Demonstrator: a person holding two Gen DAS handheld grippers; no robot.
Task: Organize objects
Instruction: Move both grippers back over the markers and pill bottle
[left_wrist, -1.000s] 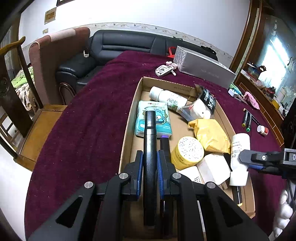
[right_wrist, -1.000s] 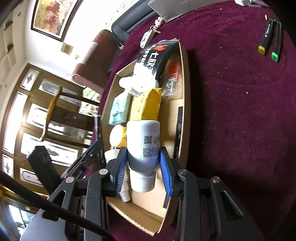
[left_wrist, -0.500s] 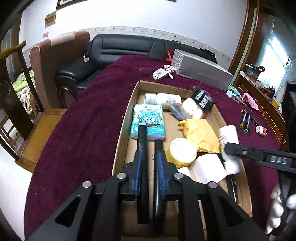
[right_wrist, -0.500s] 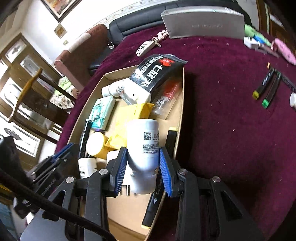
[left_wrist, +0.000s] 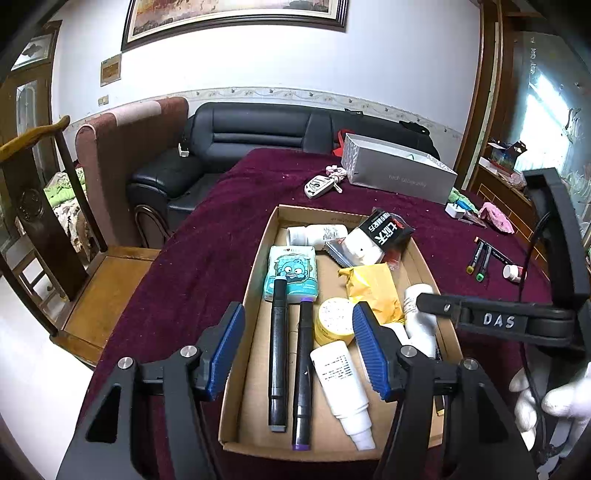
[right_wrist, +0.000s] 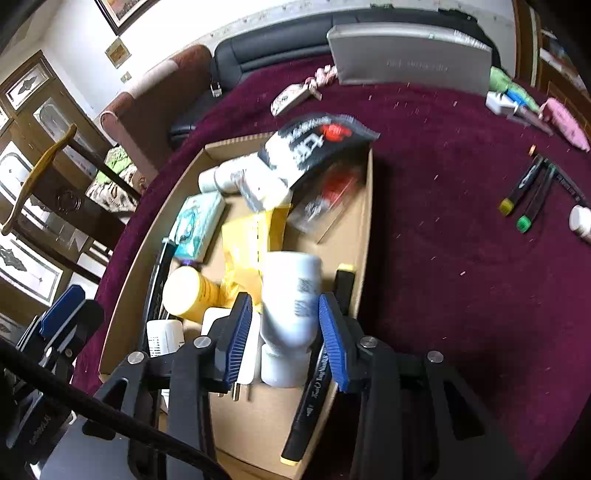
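Note:
A shallow cardboard box (left_wrist: 258, 266) on the maroon table holds many items. My left gripper (left_wrist: 299, 345) is open and empty above its near end. Below it lie two black markers (left_wrist: 277, 350) side by side and a small white bottle (left_wrist: 341, 384). My right gripper (right_wrist: 286, 339) has its pads against a white bottle (right_wrist: 291, 295) over the box's right side (right_wrist: 365, 221); it also shows in the left wrist view (left_wrist: 419, 314). A yellow jar (left_wrist: 334, 325), yellow pouch (left_wrist: 373, 288), blue tissue pack (left_wrist: 291, 271) and black-and-white packet (left_wrist: 384, 234) fill the box.
On the cloth to the right lie two markers (right_wrist: 524, 195) and a small white cap (right_wrist: 580, 219). A grey box (left_wrist: 395, 173) and a key fob (left_wrist: 319, 181) sit at the far end. A wooden chair (left_wrist: 74, 258) and a black sofa (left_wrist: 258, 136) stand to the left.
My left gripper has opened, let go of the black marker into the box, and drawn back and up. My right gripper has lowered the white bottle into the box.

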